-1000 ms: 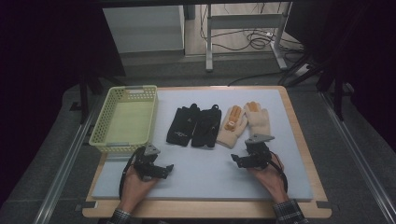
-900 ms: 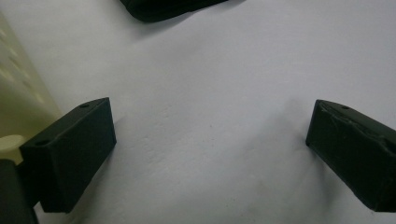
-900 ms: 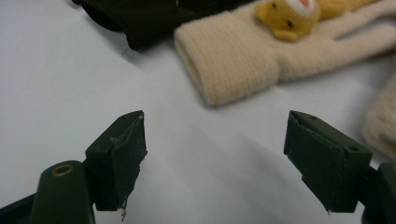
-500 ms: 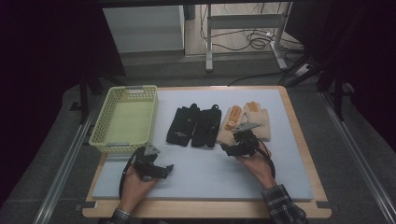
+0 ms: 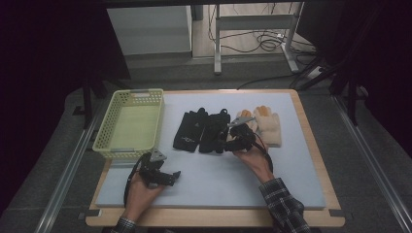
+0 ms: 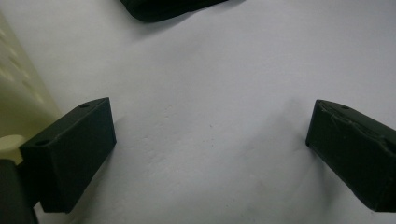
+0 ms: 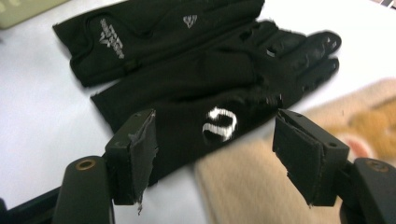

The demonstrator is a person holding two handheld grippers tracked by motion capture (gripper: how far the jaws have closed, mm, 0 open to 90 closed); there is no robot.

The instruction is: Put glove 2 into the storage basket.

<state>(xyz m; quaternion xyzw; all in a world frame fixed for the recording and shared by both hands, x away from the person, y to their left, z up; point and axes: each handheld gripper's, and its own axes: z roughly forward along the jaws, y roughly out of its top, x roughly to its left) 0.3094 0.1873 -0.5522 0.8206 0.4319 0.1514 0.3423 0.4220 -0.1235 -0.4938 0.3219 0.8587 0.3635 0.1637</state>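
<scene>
Black gloves: two black fabric gloves with small white logos (image 5: 201,130) are lying side by side near the middle of the tabletop, fingers pointing toward the far edge; in the right gripper view (image 7: 196,79) they are overlapping slightly.
Tan gloves: a pair of beige knitted gloves with orange fingertips (image 5: 266,127) is lying just beside the black pair, toward the right edge.
Right gripper: the right gripper (image 5: 232,141) is hovering over the seam between the black and beige gloves, its jaws spread wide with nothing between them (image 7: 215,154).
Left gripper: the left gripper (image 5: 171,176) is resting low near the front-left corner, jaws standing far apart over bare mat (image 6: 210,149).
Basket: a pale yellow-green perforated plastic basket (image 5: 110,141) is sitting along the left edge.
Surface: a light blue-grey mat (image 5: 218,179) is covering the wooden tabletop (image 5: 335,194).
</scene>
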